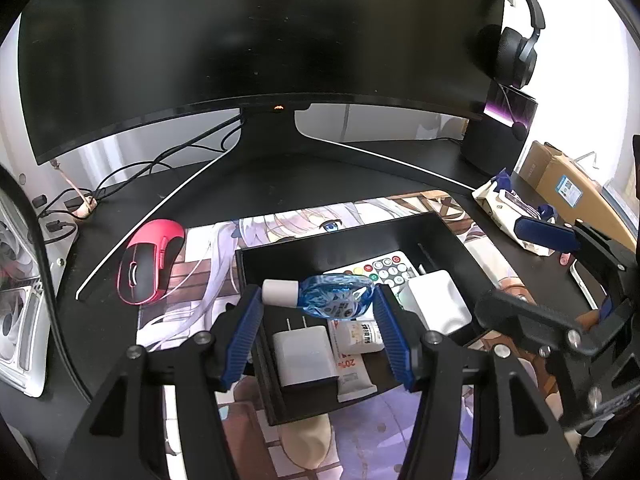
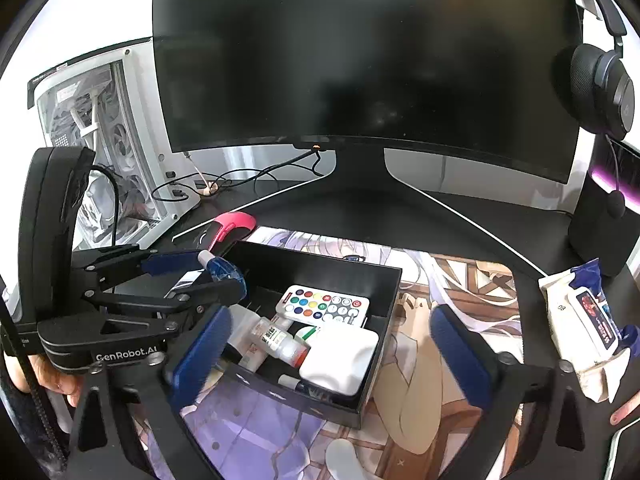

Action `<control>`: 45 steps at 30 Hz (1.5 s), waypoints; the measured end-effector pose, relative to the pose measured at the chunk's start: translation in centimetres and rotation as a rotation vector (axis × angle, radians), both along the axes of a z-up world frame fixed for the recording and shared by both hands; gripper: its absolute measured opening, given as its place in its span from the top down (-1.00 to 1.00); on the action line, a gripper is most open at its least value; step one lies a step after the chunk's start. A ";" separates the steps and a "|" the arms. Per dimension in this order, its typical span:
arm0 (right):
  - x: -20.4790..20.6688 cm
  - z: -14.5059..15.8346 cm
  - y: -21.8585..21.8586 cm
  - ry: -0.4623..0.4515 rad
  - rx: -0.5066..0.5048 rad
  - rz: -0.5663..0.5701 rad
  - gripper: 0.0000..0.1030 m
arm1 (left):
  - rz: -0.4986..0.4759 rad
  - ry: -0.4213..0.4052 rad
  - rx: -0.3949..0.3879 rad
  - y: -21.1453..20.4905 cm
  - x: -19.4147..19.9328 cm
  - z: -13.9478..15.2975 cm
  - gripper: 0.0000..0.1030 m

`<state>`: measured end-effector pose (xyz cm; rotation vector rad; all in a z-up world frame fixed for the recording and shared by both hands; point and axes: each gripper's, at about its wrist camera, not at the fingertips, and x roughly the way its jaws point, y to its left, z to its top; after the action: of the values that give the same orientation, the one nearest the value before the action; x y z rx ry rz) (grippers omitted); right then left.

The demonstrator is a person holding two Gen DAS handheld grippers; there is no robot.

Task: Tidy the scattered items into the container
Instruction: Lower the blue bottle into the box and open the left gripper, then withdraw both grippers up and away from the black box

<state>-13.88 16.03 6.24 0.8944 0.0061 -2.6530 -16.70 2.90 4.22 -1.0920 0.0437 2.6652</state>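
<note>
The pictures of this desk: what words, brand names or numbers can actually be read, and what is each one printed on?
"GenRobot.AI": on the black body of the left tongs, last letters partly cut off.
"20": on the white tube in the black box.
"08": on the wipes pack.
Too small or blurred: small bottle label, blue bottle print, remote buttons, cardboard box sticker.

Black container [image 2: 384,280]: thin rigid sheet, matt, smooth walls. Blue tape dispenser [image 1: 338,294]: translucent glossy plastic, white opaque cap. Charger [image 1: 304,354]: white plastic, satin, metal prongs. White case [image 2: 340,360]: smooth plastic, slight sheen. Remote [image 2: 324,304]: white plastic, coloured rubbery-looking buttons. Small bottle [image 2: 280,340]: clear plastic, paper label. Left gripper [image 1: 318,308]: matt black plastic frame, shiny metal screws. Pads [image 1: 244,336]: blue, ribbed. Mouse [image 1: 150,266]: glossy pink and black plastic. Desk mat [image 2: 460,280]: printed, matt, cloth-like. Monitor [image 2: 360,60]: dark glossy screen. Wipes pack [image 2: 588,320]: crinkled soft film.
</note>
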 end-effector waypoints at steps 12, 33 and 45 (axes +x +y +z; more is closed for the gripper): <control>1.1 -0.1 0.9 0.010 0.004 -0.011 -0.99 | 0.000 0.000 0.012 0.6 0.2 0.1 -0.22; 2.9 0.4 1.7 0.029 -0.010 -0.023 -0.99 | 0.072 0.067 -0.041 0.2 2.2 1.0 -0.96; 4.2 0.7 1.4 0.043 -0.011 -0.018 -0.99 | 0.091 0.085 -0.042 0.1 4.0 1.1 -0.98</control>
<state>-9.66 17.38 6.93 0.8372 -0.0066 -2.6856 -12.66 2.97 5.33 -1.0150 0.0674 2.8031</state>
